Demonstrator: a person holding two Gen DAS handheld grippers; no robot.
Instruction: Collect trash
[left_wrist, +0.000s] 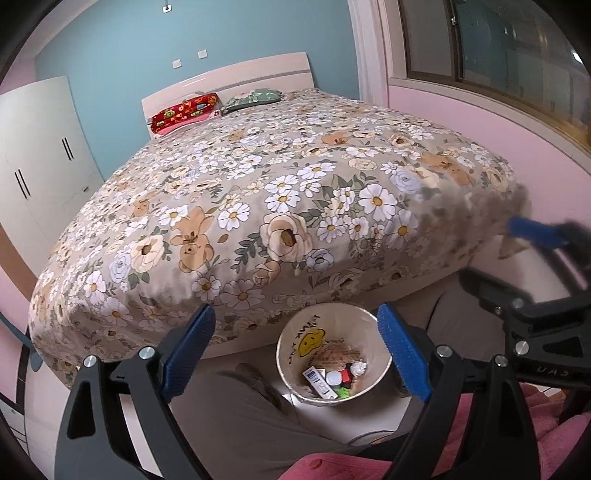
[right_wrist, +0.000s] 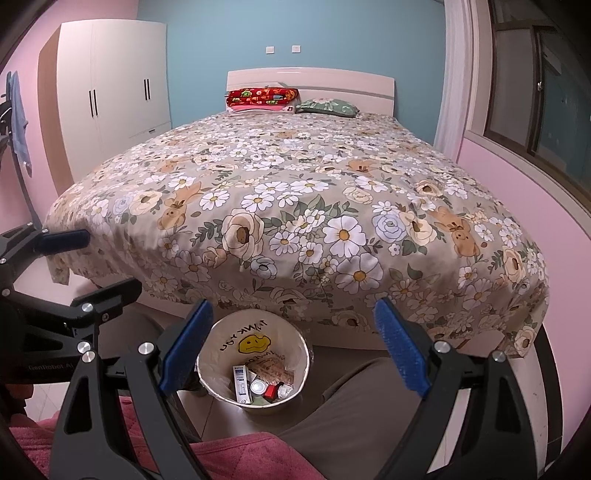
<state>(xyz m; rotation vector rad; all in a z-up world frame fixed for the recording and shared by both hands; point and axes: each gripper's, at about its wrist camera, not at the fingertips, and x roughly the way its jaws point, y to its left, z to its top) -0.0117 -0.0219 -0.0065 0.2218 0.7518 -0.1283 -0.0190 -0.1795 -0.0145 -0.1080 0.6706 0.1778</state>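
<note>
While both tools point downward toward the floor at the foot of the bed (right_wrist: 295, 192), the left tool (left_wrist: 295, 354) has its blue pads spread wide with nothing between them, and the right tool (right_wrist: 291, 347) is likewise spread wide and empty. The bin (left_wrist: 373, 380) stands on the floor directly below and ahead of both tools, framed between the fingers in each wrist view, just beside the bed's foot edge. Its liner bears a yellow smiley print on the wall farthest from the tools. The trash (left_wrist: 334, 380) lies at the bottom of the bin: a white-and-blue carton (right_wrist: 242, 384), a round white lid (right_wrist: 258, 387), a small red item (right_wrist: 272, 390) and a crumpled white scrap (left_wrist: 358, 367); finer details cannot be told. The bin sits between the person's legs (right_wrist: 354, 406), clad in grey-brown trousers, which show below each tool, with a pink quilted garment (right_wrist: 251, 458) nearest the cameras. In the left wrist view the right tool appears at the right edge, well apart from the bin; in the right wrist view the left tool appears at the left edge. Beyond the tools, the bed carries a floral cover, and a red pillow (right_wrist: 262, 96) and a green pillow (right_wrist: 327, 106) rest at the headboard (right_wrist: 310, 79). A white wardrobe (right_wrist: 110, 88) stands left of the bed, and a window (right_wrist: 535, 103) is on the right.
</note>
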